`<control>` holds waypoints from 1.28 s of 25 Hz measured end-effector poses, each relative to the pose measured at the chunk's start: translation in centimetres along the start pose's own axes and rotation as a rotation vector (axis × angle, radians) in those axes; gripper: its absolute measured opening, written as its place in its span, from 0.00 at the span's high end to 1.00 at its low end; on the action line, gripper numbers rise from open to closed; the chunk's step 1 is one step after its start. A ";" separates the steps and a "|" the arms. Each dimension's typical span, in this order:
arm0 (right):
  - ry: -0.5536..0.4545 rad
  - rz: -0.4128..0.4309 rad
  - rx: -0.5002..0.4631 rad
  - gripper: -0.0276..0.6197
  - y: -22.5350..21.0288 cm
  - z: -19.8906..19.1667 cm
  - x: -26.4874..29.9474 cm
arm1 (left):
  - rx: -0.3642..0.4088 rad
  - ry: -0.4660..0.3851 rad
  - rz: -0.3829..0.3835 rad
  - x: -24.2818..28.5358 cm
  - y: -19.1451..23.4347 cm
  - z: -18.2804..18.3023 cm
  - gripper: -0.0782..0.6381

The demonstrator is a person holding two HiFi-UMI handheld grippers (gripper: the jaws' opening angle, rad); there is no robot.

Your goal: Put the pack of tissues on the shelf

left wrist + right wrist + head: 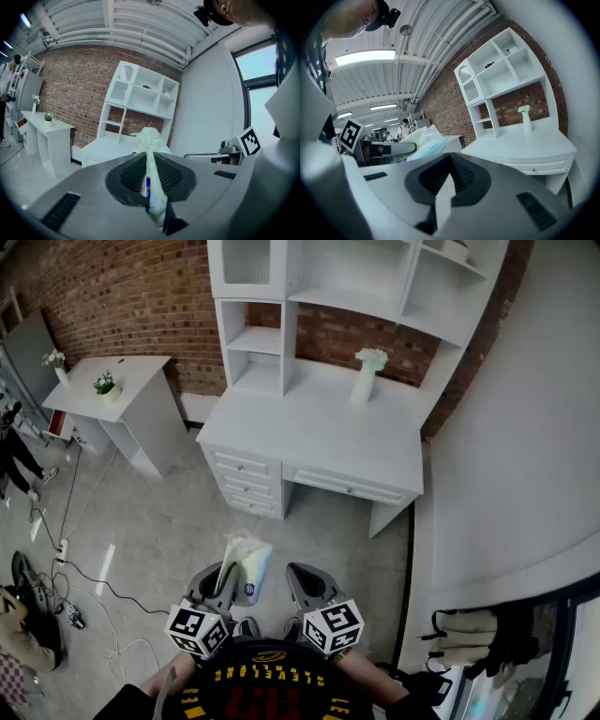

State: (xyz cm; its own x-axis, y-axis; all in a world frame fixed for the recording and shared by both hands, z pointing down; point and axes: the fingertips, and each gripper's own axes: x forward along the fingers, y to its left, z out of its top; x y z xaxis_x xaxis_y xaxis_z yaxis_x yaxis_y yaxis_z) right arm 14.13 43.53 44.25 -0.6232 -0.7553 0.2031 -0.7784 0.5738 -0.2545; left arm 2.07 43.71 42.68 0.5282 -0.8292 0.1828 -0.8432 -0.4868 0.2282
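Pinching pack of tissues (pixel 246 561) by its thin edge in left gripper (pixel 221 579) jaws, with right gripper (pixel 306 579) jaws closed on nothing, far from desk (pixel 319 432) and shelf (pixel 258 338); could slip out and fall.

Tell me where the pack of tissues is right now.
In the head view, the pack of tissues is pinched in the left gripper at lower centre-left, over the floor in front of the white desk.
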 end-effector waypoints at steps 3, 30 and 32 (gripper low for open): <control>0.000 0.007 -0.001 0.96 -0.8 0.1 -0.7 | 0.000 -0.006 -0.005 0.7 -1.2 0.1 0.84; 0.098 0.008 0.076 0.96 -7.0 -1.4 5.2 | -0.050 0.061 0.040 7.8 2.3 -1.2 0.84; 0.101 -0.009 0.074 0.96 -7.7 -0.8 6.9 | -0.054 0.057 0.024 9.2 3.7 -0.5 0.84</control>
State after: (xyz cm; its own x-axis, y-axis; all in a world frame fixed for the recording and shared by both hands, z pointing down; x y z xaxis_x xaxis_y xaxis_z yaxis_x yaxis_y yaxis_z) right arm 15.79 34.19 48.37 -0.6238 -0.7222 0.2990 -0.7784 0.5395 -0.3209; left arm 3.86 34.41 45.70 0.5145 -0.8225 0.2426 -0.8496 -0.4507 0.2738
